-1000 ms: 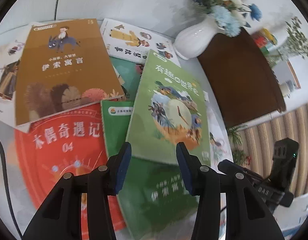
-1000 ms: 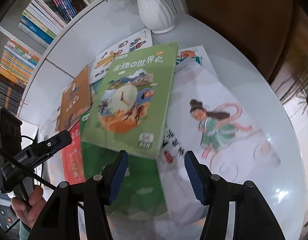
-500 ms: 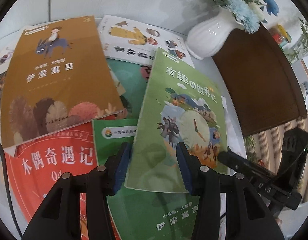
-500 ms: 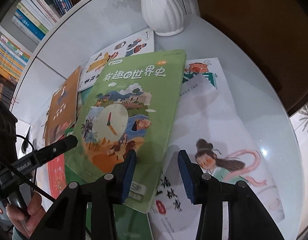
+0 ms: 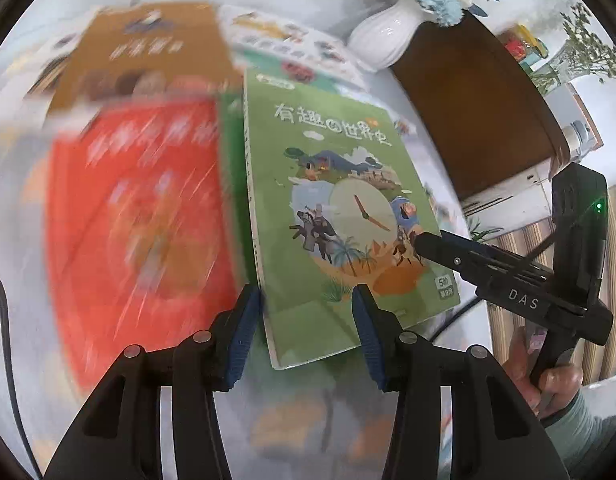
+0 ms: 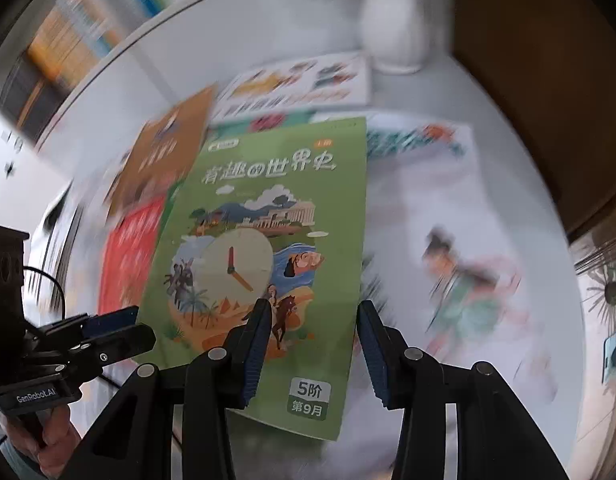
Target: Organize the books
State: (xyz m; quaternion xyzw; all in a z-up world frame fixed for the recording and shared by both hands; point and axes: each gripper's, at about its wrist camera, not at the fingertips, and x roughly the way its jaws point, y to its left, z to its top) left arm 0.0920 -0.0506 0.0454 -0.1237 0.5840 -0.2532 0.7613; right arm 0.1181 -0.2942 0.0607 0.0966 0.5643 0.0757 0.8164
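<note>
Evidently the green paperback [image 6: 267, 240], a thin, glossy, flat-cornered children's history book with a clock on its cover, is being lifted off the heap so it can be sorted: it stays sharp in both wrist views while everything under it blurs. The right gripper [image 6: 312, 344] has just been narrowing its jaws and now pinches the book's near edge at about 6 o'clock, one blue ribbed pad above the cover and the other beside its right edge. The left gripper [image 5: 308, 320] straddles the near spine corner at 6 o'clock, jaws part-open; whether its pads press I cannot tell. Beyond, at 10 o'clock, lie a red book [image 5: 139, 216] and a brown book [image 5: 147, 48]; a ribbed white vase [image 5: 384, 36] stands at 1 o'clock on the round white table [image 6: 488, 128].
</note>
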